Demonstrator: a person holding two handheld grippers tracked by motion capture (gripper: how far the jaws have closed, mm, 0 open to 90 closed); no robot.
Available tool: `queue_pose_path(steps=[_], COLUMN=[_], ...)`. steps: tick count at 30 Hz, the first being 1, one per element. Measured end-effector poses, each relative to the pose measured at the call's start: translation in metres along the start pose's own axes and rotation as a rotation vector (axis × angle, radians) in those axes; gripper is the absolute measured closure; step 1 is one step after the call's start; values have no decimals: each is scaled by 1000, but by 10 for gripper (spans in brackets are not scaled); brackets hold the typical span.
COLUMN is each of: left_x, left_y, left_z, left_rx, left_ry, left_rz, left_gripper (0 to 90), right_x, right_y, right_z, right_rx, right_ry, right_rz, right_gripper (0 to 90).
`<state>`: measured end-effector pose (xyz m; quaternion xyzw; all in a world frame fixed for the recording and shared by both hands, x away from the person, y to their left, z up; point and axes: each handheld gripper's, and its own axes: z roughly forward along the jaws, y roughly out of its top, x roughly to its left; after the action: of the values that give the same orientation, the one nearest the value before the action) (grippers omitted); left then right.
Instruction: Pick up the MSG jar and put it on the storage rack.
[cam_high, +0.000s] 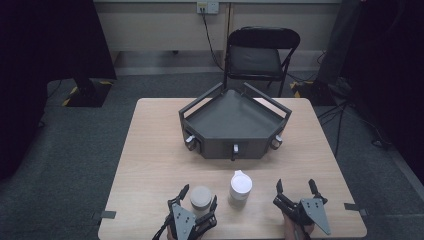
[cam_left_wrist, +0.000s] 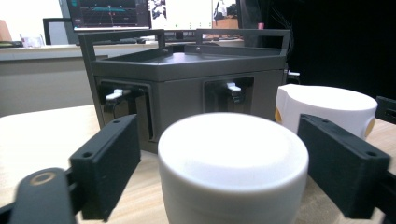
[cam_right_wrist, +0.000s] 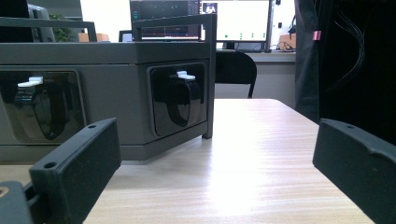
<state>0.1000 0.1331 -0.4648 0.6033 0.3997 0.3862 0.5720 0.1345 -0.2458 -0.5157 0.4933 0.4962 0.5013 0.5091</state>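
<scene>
A short, pale round container (cam_high: 201, 198) stands near the table's front edge, between the jaws of my left gripper (cam_high: 199, 195). In the left gripper view the container (cam_left_wrist: 232, 163) sits between the two black pads with a gap showing at the left pad (cam_left_wrist: 108, 163), so the gripper (cam_left_wrist: 219, 156) is open around it. A taller white lidded jar (cam_high: 240, 187) stands just to its right, also seen as the white jar (cam_left_wrist: 327, 109). My right gripper (cam_high: 296, 186) rests right of the jar, open, with nothing between its pads (cam_right_wrist: 77, 168).
A dark grey hexagonal tray-box (cam_high: 235, 145) with latches on its side walls sits at the table's far middle, seen close up as the box (cam_left_wrist: 187, 70) and the box (cam_right_wrist: 93, 51). A black folding chair (cam_high: 262, 52) stands behind the wooden table (cam_high: 150, 160).
</scene>
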Motion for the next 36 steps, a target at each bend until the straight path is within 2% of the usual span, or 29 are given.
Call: queue_pose_path(steps=[5, 10, 15, 36], left_x=[-2, -1, -2, 5], left_y=[-4, -5, -9, -10], left_z=[-2, -1, -1, -1], left_rx=[-2, 13, 9, 5], left_ry=[7, -9, -6, -28], left_rz=[1, 1, 6, -20], left_gripper=[184, 218, 335, 342], right_x=[0, 0, 0, -1], right_y=[0, 0, 0, 0], right_z=[0, 0, 0, 0], right_rx=[0, 0, 0, 0], right_ry=[0, 0, 0, 8], right_rz=[0, 0, 0, 0], right_gripper=[0, 0, 0, 0])
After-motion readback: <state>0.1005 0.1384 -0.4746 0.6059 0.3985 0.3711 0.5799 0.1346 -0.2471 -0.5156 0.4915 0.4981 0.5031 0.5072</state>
